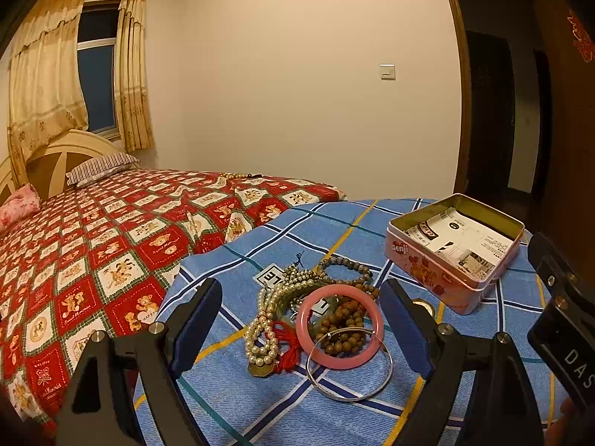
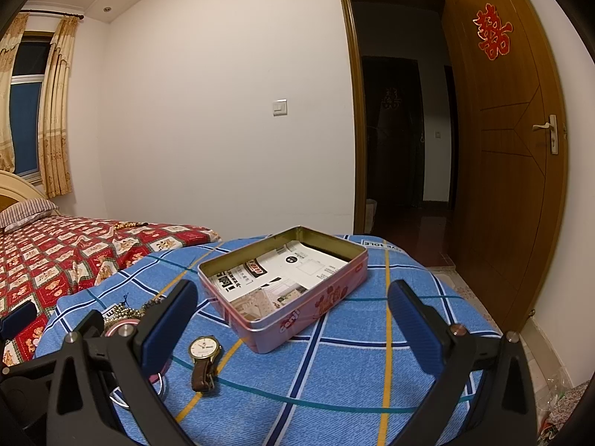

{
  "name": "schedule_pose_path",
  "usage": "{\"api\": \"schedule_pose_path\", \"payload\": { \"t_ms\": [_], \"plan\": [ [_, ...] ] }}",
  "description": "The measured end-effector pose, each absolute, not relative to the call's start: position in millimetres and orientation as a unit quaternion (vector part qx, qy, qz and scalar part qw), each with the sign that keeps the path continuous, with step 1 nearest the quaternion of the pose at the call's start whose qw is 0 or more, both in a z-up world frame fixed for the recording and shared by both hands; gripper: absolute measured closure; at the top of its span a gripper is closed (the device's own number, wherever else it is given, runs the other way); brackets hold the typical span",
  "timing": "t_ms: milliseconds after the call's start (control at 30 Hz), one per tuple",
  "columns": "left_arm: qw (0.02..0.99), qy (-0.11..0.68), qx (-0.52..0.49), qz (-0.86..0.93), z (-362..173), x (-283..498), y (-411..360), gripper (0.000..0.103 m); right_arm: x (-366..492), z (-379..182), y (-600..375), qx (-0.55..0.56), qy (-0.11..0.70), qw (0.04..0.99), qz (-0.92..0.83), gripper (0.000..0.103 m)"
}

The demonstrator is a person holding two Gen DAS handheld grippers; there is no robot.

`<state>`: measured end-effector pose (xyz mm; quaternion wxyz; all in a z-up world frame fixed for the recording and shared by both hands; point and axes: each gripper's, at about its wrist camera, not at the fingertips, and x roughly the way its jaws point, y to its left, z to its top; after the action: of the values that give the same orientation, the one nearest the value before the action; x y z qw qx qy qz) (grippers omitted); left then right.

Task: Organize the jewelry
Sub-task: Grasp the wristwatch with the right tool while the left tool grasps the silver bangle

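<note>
A heap of jewelry lies on the blue checked cloth (image 1: 282, 405): a pink bangle (image 1: 304, 322), a silver bangle (image 1: 386, 375), a pearl necklace (image 1: 262, 319), brown wooden beads (image 1: 344, 329) and a red tassel (image 1: 290, 349). My left gripper (image 1: 301, 325) is open, its fingers spread on either side of the heap and just short of it. An open pink tin (image 2: 297, 312) with printed paper inside sits to the right, also seen in the left wrist view as the tin (image 1: 446, 278). My right gripper (image 2: 293, 325) is open before the tin. A wristwatch (image 2: 203, 360) lies near its left finger.
A bed with a red patterned cover (image 1: 93, 245) stands left of the cloth-covered surface. A wooden door (image 2: 509, 148) stands open at the right beside a dark doorway. The right gripper's body (image 1: 561, 297) shows at the right edge of the left wrist view.
</note>
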<state>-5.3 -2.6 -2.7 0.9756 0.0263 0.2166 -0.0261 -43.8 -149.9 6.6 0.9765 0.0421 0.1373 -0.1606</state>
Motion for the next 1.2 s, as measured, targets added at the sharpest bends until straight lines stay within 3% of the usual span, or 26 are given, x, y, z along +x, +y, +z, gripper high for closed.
{"api": "schedule_pose_path", "payload": {
  "t_ms": [333, 567, 800, 933, 967, 1033, 1200],
  "plan": [
    [0.959, 0.276, 0.042, -0.048, -12.2, 5.1, 38.7, 0.016, -31.8, -2.6, -167.0, 0.084, 0.188, 0.970, -0.133, 0.001],
    [0.949, 0.308, 0.018, -0.061, -21.7, 10.8, 69.2, 0.016, -1.6, -20.5, -149.3, 0.066, 0.301, 0.951, -0.023, 0.033],
    [0.929, 0.344, -0.002, -0.136, -27.6, 16.3, 49.8, 0.017, 44.4, -55.3, -126.6, 0.043, 0.421, 0.906, 0.027, 0.045],
    [0.916, 0.369, 0.014, -0.157, -34.2, 23.8, 30.6, 0.018, 51.1, -62.4, -118.6, 0.011, 0.436, 0.899, 0.024, 0.052],
    [0.911, 0.379, 0.016, -0.160, -36.0, 26.2, 27.7, 0.027, 50.4, -63.0, -117.4, -0.003, 0.433, 0.901, 0.021, 0.057],
    [0.901, 0.402, 0.014, -0.164, -41.2, 32.5, 23.2, 0.042, 48.8, -62.4, -118.7, -0.007, 0.430, 0.902, 0.032, 0.076],
    [0.884, 0.440, 0.004, -0.161, -52.6, 45.3, 21.3, 0.071, 47.2, -60.6, -136.9, 0.040, 0.425, 0.902, 0.068, 0.077]
  ]
}}
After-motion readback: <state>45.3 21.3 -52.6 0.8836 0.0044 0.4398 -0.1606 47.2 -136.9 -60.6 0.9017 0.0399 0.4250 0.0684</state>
